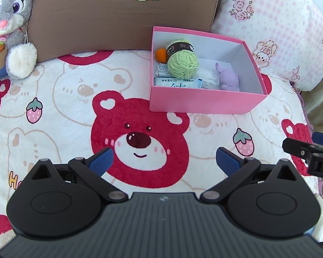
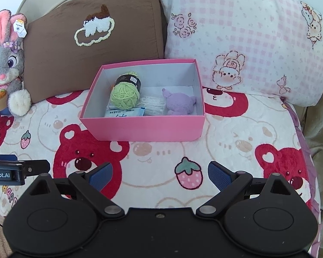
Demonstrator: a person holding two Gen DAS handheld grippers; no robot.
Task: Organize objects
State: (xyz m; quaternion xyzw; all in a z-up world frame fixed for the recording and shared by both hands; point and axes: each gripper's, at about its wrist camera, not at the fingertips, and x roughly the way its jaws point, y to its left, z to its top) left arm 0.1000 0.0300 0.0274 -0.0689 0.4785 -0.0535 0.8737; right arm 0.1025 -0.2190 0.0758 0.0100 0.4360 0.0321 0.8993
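Left wrist view: looks steeply down over the bear-print blanket (image 1: 53,111), pink box (image 1: 204,102) upper centre-right, near. Right wrist view: same downward tilt, box (image 2: 144,126) at centre. Both share box, brown pillow (image 1: 97,17), plush rabbit (image 2: 4,68); each catches the other gripper at its edge.

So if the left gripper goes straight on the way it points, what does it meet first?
Most likely the blanket, at the red bear face between the open left gripper fingers. The pink box lies farther on; depth is hard to judge.
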